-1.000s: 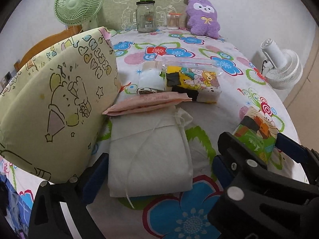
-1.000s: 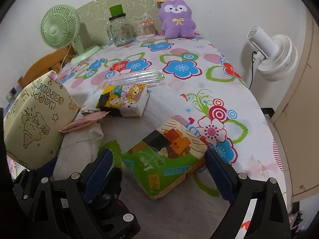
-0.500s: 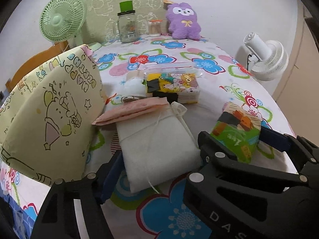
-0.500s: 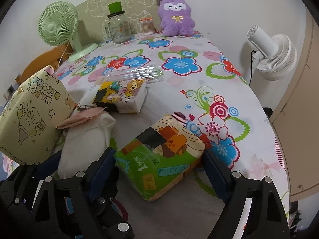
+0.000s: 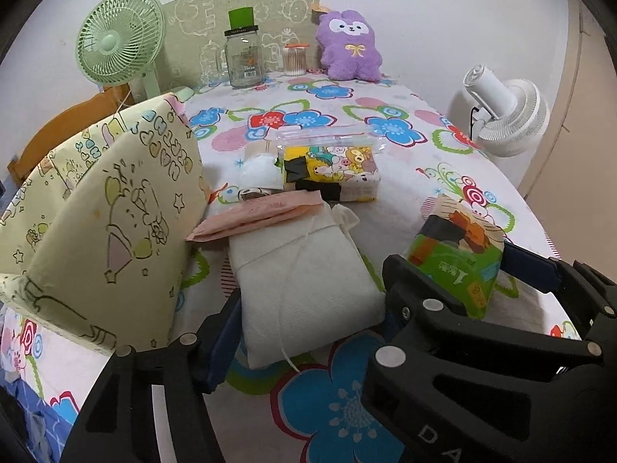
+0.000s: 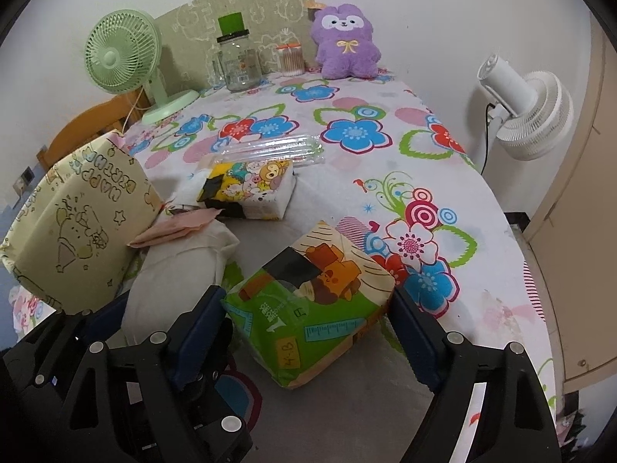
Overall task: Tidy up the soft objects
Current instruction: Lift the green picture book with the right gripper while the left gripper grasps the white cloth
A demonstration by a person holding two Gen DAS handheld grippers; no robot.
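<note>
A white cloth pouch [image 5: 304, 285] lies on the flowered table between the fingers of my left gripper [image 5: 308, 320], which touch its sides; it also shows in the right wrist view [image 6: 173, 274]. A green tissue pack [image 6: 308, 308] sits between the fingers of my right gripper [image 6: 304, 332], pressed at both sides and lifted a little at the near end; it shows in the left wrist view [image 5: 459, 258] too. A yellow cartoon tissue pack [image 5: 331, 171] and a pink sachet [image 5: 258, 212] lie beyond the pouch. A yellow paper gift bag [image 5: 100, 223] stands at the left.
A purple plush [image 5: 349, 46], a glass jar [image 5: 243, 58], a cotton swab tub [image 5: 295, 59] and a green fan [image 5: 119, 42] stand at the table's far end. A white fan [image 5: 505, 112] stands off the right edge. A clear plastic sleeve [image 6: 270, 148] lies mid-table.
Both grippers have drawn in around their objects. The left one has closed onto the white pouch, and the right one has closed onto the green tissue pack and raised it slightly.
</note>
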